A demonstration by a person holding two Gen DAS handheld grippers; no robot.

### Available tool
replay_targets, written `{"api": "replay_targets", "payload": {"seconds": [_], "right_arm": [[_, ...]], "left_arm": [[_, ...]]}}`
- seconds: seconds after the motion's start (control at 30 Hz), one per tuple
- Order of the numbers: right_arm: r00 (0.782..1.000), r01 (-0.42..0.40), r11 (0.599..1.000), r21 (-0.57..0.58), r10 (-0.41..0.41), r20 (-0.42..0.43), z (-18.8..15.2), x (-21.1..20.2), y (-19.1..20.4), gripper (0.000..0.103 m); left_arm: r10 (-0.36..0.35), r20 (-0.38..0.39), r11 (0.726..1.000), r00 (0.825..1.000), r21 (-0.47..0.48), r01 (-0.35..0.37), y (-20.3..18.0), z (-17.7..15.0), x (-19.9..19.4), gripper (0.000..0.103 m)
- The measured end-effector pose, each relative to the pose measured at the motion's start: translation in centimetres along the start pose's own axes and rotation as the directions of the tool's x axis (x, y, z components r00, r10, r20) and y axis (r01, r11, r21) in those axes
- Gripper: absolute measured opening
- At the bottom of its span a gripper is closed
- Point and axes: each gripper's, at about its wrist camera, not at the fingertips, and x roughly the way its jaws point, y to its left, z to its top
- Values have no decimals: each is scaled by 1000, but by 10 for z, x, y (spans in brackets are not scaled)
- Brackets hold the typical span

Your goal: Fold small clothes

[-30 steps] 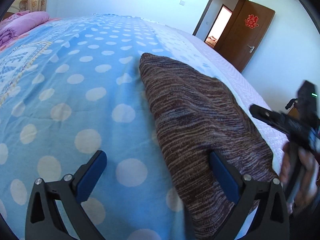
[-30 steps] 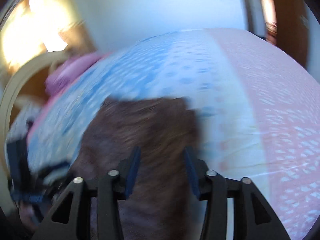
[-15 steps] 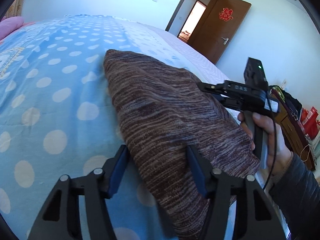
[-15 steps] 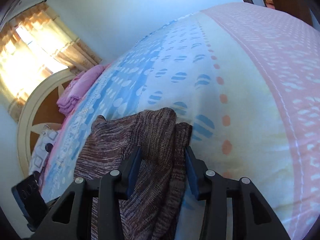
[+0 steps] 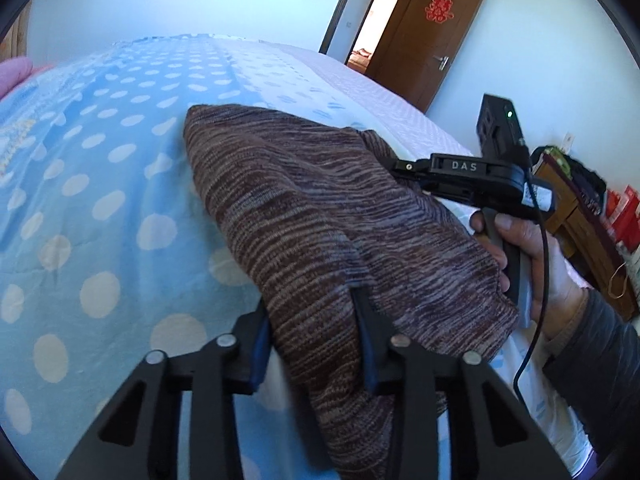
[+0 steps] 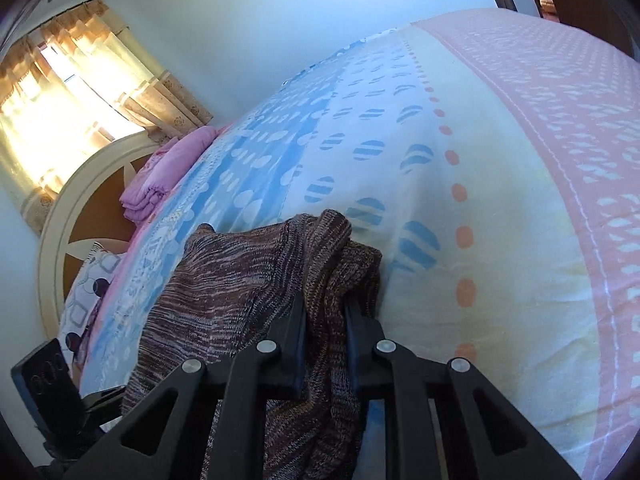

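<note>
Fingers first, left wrist view: your left gripper (image 5: 316, 344) has its jaws closing, and a thick fold of the brown knit garment (image 5: 320, 216) already fills the gap, with both blue-padded fingers (image 5: 260, 344) pressed against the fabric. That garment is a chunky marled knit, brown with paler streaks running in fine horizontal ribs, bunched into a long rounded hump. It lies on the bed (image 5: 100, 200), close to the near edge, toward the near right corner. The bedspread is soft blue cloth with pale dots. Over on the right, your right hand (image 5: 532, 256) wraps the handle of the right gripper, whose black body reaches into the far side of the knit.

Right wrist view: your right gripper (image 6: 325, 320) is closing too, jaws nearly together, squeezing a narrow rumpled ridge of the same knit between the black fingers (image 6: 294, 320). The fabric hangs down past them and heaps up just ahead. Here the spread fades from blue stripes to cream with orange dots, then a pink band. A folded pink blanket (image 6: 160, 176) sits at the far left corner by the rounded headboard (image 6: 52, 248).
</note>
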Motion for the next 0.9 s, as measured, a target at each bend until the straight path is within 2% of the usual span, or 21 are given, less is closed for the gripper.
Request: {"api": "replay_targets", "payload": {"seconds": [0.13,0.3,0.63,0.9], "right_arm": [[999,4,1000,12,-5,35,0,-13,9,16],[998,1,1000,24,-3,55,-2,-26,18,15],[998,3,1000,1,-4,70,-18,-50,41,15],[996,-27,1000,-5,27,82,-36,-66,62,15]], "left_arm": [[60,-17,998,998,35,-59,-13,3,-9,33],[87,-15,994,996,60,-86,-23,0,-18,32],[98,-13,993,995,74,-97,-25,-2,-31,31],[94,0,993,996,74,-94,-24,-12,-52,31]]}}
